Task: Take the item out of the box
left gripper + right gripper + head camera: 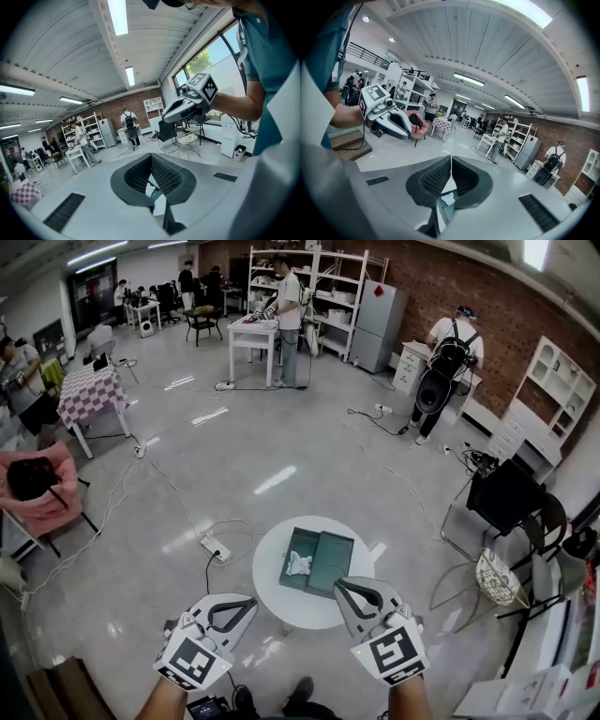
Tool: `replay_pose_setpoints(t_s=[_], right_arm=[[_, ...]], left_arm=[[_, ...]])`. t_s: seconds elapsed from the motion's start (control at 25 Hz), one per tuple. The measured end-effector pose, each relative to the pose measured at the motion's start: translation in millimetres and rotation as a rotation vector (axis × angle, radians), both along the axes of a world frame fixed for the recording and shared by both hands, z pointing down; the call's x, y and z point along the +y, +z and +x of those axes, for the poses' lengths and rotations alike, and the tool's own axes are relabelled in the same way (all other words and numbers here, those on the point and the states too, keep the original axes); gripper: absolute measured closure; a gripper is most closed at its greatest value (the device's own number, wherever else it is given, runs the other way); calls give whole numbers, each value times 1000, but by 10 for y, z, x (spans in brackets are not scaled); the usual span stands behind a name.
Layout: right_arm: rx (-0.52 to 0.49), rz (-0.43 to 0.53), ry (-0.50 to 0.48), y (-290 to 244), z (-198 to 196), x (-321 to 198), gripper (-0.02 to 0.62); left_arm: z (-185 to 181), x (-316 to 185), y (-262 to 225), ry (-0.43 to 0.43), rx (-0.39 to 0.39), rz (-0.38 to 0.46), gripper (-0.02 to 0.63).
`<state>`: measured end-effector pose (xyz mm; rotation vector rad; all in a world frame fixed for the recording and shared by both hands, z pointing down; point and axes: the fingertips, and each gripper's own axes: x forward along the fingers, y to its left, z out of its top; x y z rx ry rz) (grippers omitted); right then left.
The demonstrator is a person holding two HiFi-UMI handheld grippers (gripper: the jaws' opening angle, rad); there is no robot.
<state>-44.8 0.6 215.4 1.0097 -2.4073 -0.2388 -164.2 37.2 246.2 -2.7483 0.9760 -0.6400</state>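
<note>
An open green box point(330, 563) lies on a small round white table point(298, 611) in the head view, with a crumpled white item point(299, 564) in its left half. My left gripper point(247, 602) hovers near the table's near-left edge, shut and empty. My right gripper point(341, 585) is over the table's near-right edge by the box corner, shut and empty too. In the left gripper view the closed jaws point(151, 155) frame the white item point(150, 189) below. The right gripper view shows its jaws point(451, 158) closed above the item point(448, 198) and box point(453, 212).
A power strip point(216, 547) and cables lie on the floor left of the table. A wire basket chair point(497, 577) and a black chair point(511, 498) stand to the right, a pink chair point(42, 488) to the left. People work at tables and shelves far back.
</note>
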Motion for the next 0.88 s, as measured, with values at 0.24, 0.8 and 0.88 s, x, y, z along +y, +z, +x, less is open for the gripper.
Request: replay_pose_setpoints(t_s=[0.24, 0.8, 0.88], right_arm=[[-13, -3, -70, 60, 242, -412, 557], [-42, -59, -109, 362, 887, -1053, 557], [-44, -64, -79, 406, 942, -1241, 555]], left_arm=[[274, -307, 32, -63, -16, -5, 588], [895, -985, 177, -126, -35, -14, 588], [930, -1233, 244, -106, -32, -17, 587]])
